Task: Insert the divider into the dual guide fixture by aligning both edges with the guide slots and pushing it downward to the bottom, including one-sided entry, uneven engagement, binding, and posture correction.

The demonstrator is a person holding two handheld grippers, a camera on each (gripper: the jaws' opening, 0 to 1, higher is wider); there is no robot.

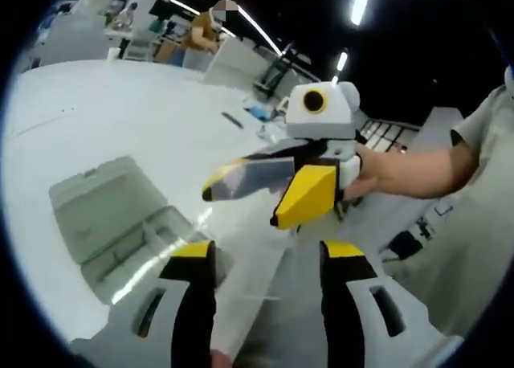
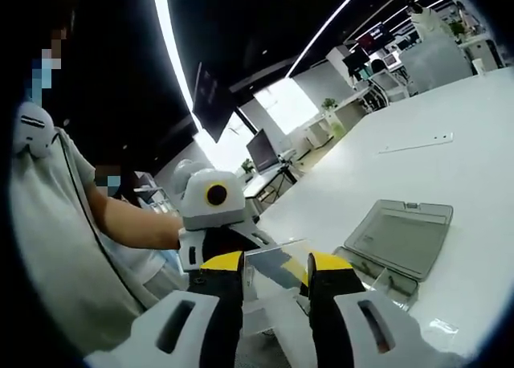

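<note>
The white table (image 1: 120, 119) is bearing the open clear case (image 1: 120, 223). Above and beside that case, the right gripper (image 1: 249, 195) is clamping the transparent divider (image 2: 273, 263); the left gripper (image 1: 265, 259) is standing released, jaws apart.

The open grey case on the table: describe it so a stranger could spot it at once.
Start from the big white table. On it, just beyond the left gripper, lies a shallow grey case with its hinged lid laid flat open behind its compartmented tray. Nothing else on the table is as large or boxy; the other things nearby are a thin dark stick and small clutter.
</note>
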